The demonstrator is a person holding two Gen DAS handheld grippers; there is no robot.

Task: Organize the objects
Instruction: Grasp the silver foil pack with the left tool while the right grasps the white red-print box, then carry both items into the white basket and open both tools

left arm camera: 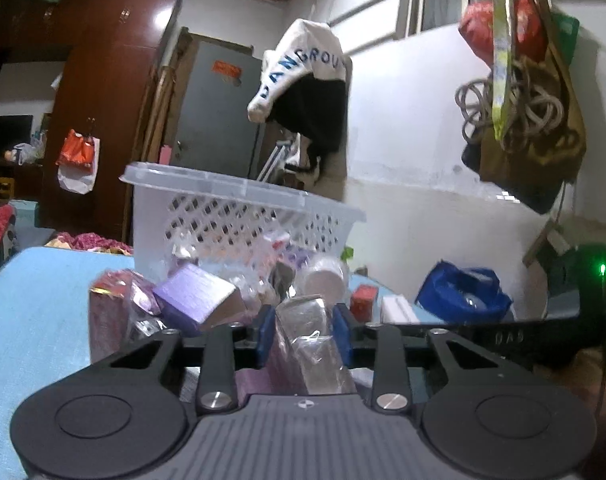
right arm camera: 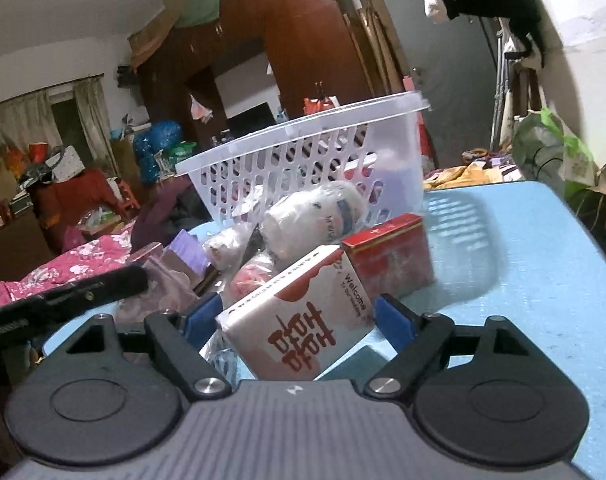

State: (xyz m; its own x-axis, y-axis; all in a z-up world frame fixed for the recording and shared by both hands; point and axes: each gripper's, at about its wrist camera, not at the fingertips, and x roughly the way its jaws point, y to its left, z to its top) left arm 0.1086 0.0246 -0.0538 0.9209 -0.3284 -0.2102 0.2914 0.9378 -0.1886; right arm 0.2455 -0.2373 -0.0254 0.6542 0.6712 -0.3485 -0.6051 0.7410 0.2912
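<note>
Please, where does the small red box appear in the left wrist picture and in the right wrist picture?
Left wrist view: the red box sits right of centre, small, on the blue table, beyond the left gripper.
Right wrist view: the red box is right of centre, behind the white box.
Shared landmark: the white basket, behind the pile in both.

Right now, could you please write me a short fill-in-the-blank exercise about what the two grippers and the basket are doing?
1. The left gripper is shut on a packet wrapped in clear ____.
2. Between the right gripper's jaws sits a white box printed with the word ____.
3. The white basket stands on a ____ table.

Missing words: plastic; Welcome; blue
</note>
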